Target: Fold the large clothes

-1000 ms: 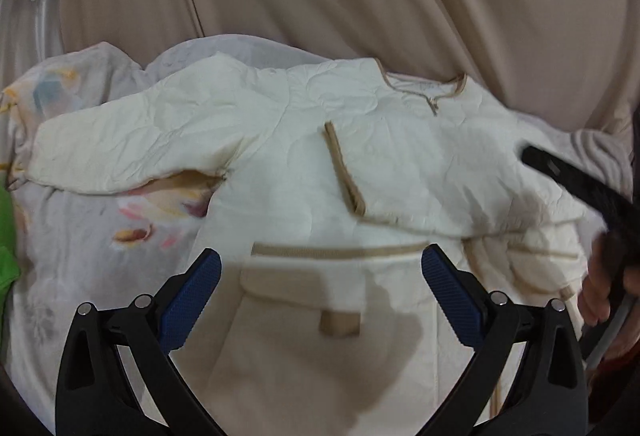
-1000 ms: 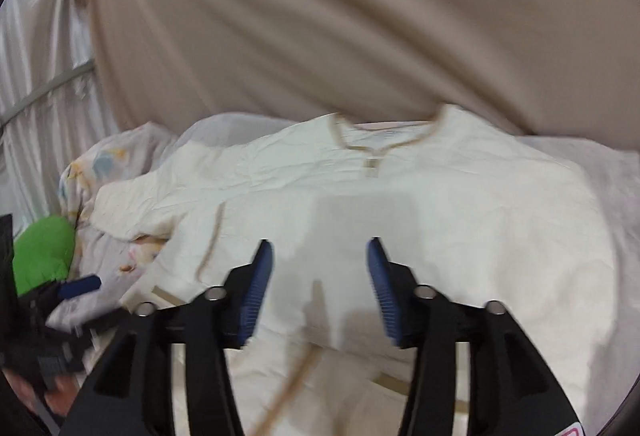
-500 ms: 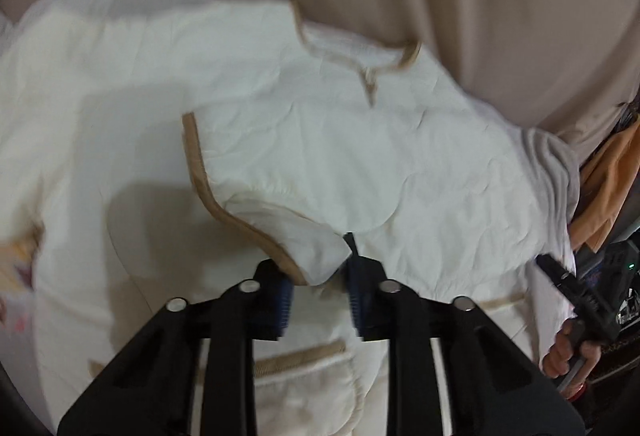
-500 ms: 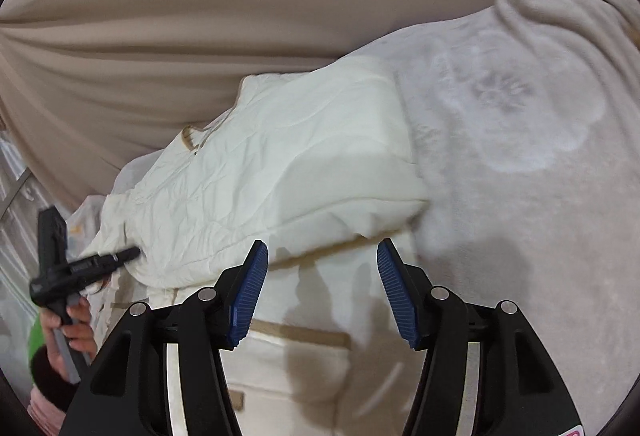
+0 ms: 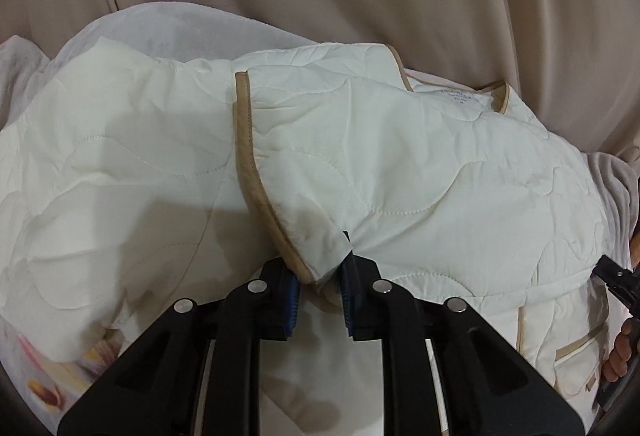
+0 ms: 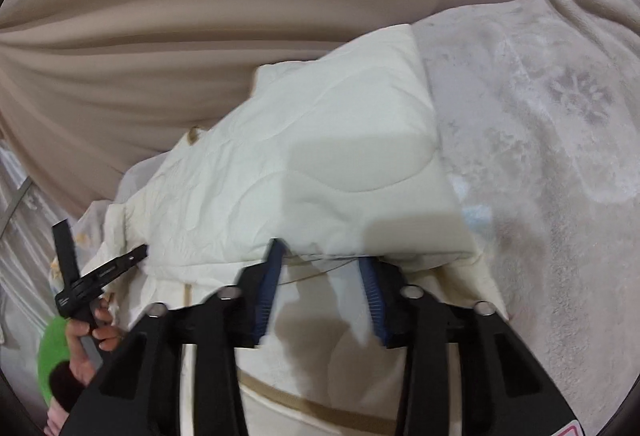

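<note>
The left gripper [image 5: 318, 286] has its jaws pinched narrow on the tan-trimmed corner of the cream quilted jacket [image 5: 400, 163]. The right gripper [image 6: 322, 290] is closing; the jacket's folded edge lies just ahead of its jaws, not yet clamped. Best to seat both grips on the same layer before carrying the fold over evenly. Beyond lies a grey fleece blanket [image 6: 552, 139], and behind it a beige curtain [image 6: 200, 15].

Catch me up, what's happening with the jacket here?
A person with a gripper in each hand is folding a cream quilted jacket on a bed. The left gripper is shut on the tan-trimmed cuff of a sleeve laid across the body. The right gripper is closing at the jacket's folded edge, apparently not clamped yet.
</note>
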`<state>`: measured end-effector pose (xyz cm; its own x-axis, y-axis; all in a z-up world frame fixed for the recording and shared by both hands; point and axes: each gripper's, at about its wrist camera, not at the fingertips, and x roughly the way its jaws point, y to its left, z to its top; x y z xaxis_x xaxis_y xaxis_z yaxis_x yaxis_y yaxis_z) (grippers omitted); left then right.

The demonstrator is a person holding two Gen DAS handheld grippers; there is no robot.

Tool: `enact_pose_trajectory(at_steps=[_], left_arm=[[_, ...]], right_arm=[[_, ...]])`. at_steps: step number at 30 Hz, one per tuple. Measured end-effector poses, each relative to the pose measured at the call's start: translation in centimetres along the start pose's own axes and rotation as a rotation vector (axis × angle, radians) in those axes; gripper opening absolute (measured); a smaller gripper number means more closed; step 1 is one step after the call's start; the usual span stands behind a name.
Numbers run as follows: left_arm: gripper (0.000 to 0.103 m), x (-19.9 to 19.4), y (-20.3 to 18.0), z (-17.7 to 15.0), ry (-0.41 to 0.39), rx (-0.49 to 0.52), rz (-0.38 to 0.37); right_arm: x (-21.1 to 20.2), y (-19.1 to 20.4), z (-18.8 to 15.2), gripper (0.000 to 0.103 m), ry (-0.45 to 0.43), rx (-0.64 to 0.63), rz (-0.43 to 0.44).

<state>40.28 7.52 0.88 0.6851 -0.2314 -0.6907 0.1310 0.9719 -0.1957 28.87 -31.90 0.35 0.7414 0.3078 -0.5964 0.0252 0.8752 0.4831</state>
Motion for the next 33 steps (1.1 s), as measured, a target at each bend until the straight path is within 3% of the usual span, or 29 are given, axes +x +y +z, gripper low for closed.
enact_pose_trajectory(at_steps=[1, 4, 5, 7, 8, 13, 18, 22, 24, 26, 28, 30, 32, 33], left_arm=[[0.017, -0.1, 0.0, 0.1, -0.002, 0.0, 0.002], [0.019, -0.3, -0.3, -0.7, -0.018, 0.03, 0.011], [0.02, -0.4, -0.7, -0.9, -0.028, 0.048, 0.022], [0.02, -0.3, -1.5, -1.1, -0.052, 0.085, 0.067], [0.02, -0.4, -1.8, -1.5, -0.061, 0.104, 0.094], [0.026, -0.4, -2.5, -1.9, -0.095, 0.135, 0.159], [0.028, -0.5, -3.2, -2.4, -0.115, 0.164, 0.207], [0.033, -0.4, -3.4, -2.4, -0.125, 0.163, 0.225], [0.034, -0.5, -3.3, -2.5, -0.128, 0.159, 0.223], [0.042, -0.6, -3.4, -2.7, -0.131, 0.161, 0.219], [0.055, -0.8, -3.4, -2.7, -0.141, 0.16, 0.239], [0.063, -1.8, -3.1, -2.9, -0.153, 0.151, 0.242], [0.073, -3.9, -2.2, -3.4, -0.161, 0.14, 0.226], [0.084, -5.1, -1.7, -3.9, -0.154, 0.14, 0.21]], right_arm=[[-0.5, 0.0, 0.0, 0.008, -0.025, -0.007, -0.013], [-2.9, 0.8, -0.5, 0.004, -0.13, -0.091, -0.053], [-1.6, 0.7, -0.2, 0.004, -0.102, -0.11, -0.102], [1.1, -0.1, -0.5, 0.001, 0.038, -0.119, -0.173], [1.1, -0.1, -0.6, 0.0, 0.049, -0.121, -0.194], [-3.5, 0.7, -1.1, 0.006, -0.005, -0.145, -0.274], [-7.6, 2.4, 0.6, 0.012, -0.14, -0.2, -0.26], [-3.5, 3.7, 2.3, 0.012, -0.11, -0.247, -0.278], [-0.9, 2.8, 2.0, 0.011, -0.059, -0.257, -0.341], [1.6, 1.2, 1.5, 0.003, -0.011, -0.263, -0.374], [0.6, 0.7, 1.6, 0.002, -0.037, -0.222, -0.36], [-1.4, 0.6, 1.5, 0.008, -0.051, -0.181, -0.346], [-4.7, 0.9, 0.4, 0.023, -0.057, -0.184, -0.326], [-6.6, 1.0, -0.5, 0.03, -0.056, -0.203, -0.318]])
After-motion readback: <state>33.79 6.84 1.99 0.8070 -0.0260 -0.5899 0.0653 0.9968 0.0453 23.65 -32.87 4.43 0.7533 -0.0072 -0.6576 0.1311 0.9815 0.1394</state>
